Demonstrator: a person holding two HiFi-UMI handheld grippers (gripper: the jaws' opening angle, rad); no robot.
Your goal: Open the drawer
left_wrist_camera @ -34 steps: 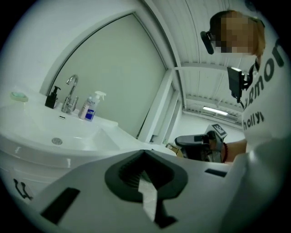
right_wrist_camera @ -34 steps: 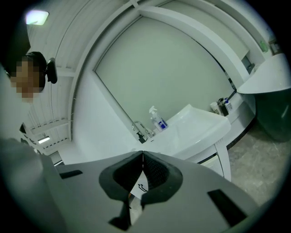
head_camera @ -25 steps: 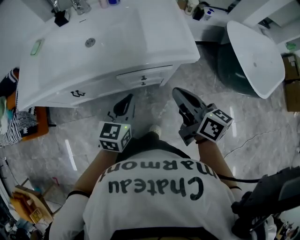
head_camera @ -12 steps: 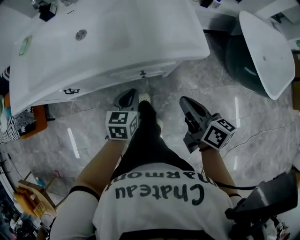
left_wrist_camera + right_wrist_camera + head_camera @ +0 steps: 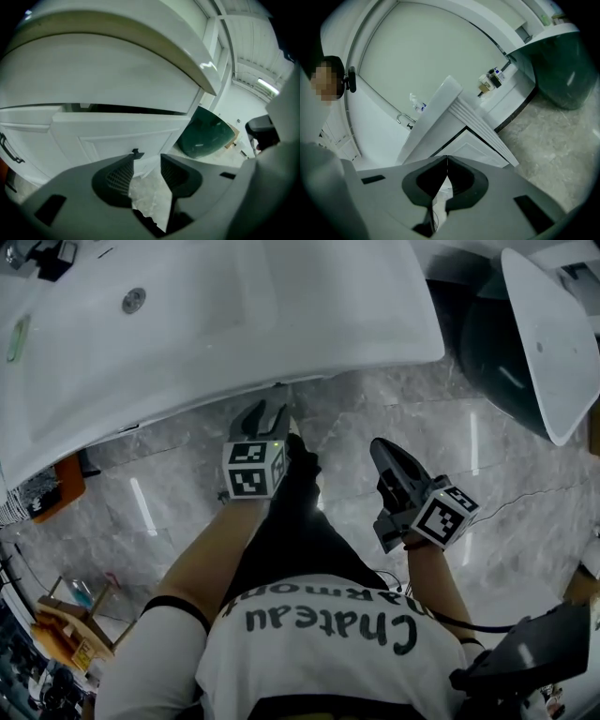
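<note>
L gripper tips at front edge of white sink top; jaws have just been opening, nothing btwn them; R gripper to its right over grey marble floor, jaws together, well clear of sink.

White washbasin top with round metal drain and pale green bar near its left edge, set above grey veined marble floor. At right, dark green rounded vessel, partly covered by a tilted white oval panel; thin cable across the floor below it. At left, orange object partly under the basin's edge, and wooden rack in the lower left corner.
</note>
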